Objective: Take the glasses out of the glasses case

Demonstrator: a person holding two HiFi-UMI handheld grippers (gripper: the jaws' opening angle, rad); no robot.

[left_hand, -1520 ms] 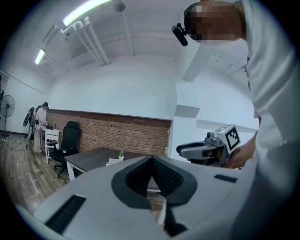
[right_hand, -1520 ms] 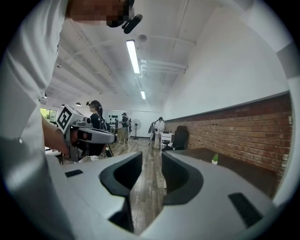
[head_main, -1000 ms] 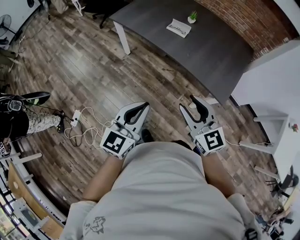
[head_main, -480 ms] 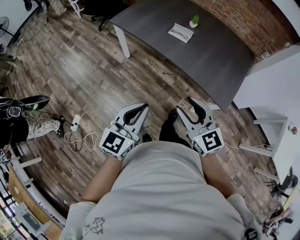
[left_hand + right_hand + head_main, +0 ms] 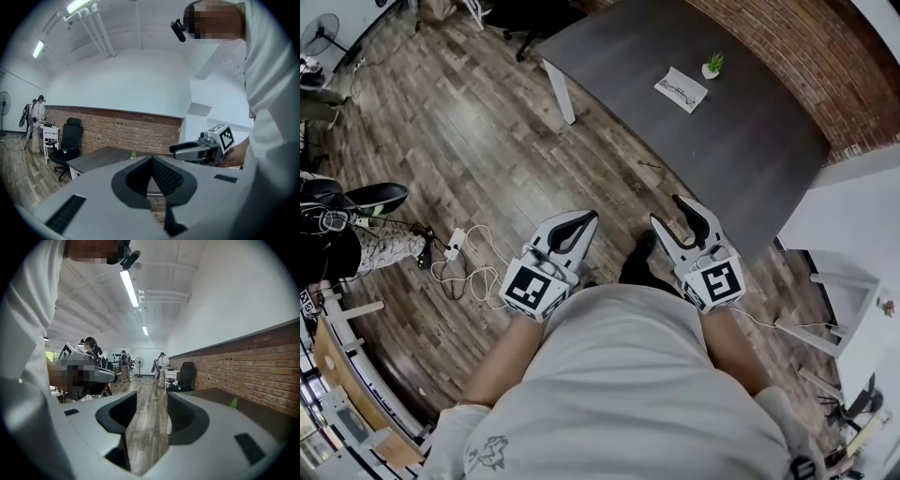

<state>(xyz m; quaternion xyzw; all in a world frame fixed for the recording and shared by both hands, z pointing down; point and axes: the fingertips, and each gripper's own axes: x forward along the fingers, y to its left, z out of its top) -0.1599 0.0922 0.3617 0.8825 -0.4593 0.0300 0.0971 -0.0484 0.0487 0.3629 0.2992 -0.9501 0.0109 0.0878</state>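
On the dark grey table (image 5: 741,141) far ahead lies the white glasses case (image 5: 682,90), flat, with the glasses showing as a thin dark outline on it. Both grippers are held low in front of my body over the wood floor, well short of the table. My left gripper (image 5: 589,216) is shut with nothing in it; in the left gripper view its pads meet at the tip (image 5: 151,158). My right gripper (image 5: 667,210) is open, and its jaws have just been opening with nothing between them (image 5: 152,401).
A small potted plant (image 5: 711,66) stands beside the case. A white desk (image 5: 853,216) is at the right, and a brick wall (image 5: 825,66) runs behind the table. A cable and power strip (image 5: 455,248) lie on the floor at the left, near another person's shoe (image 5: 375,197). An office chair (image 5: 65,150) stands past the table.
I have walked toward the table: it and the case look nearer and further right. One foot has stepped forward between the grippers. The right jaws stand a little wider.
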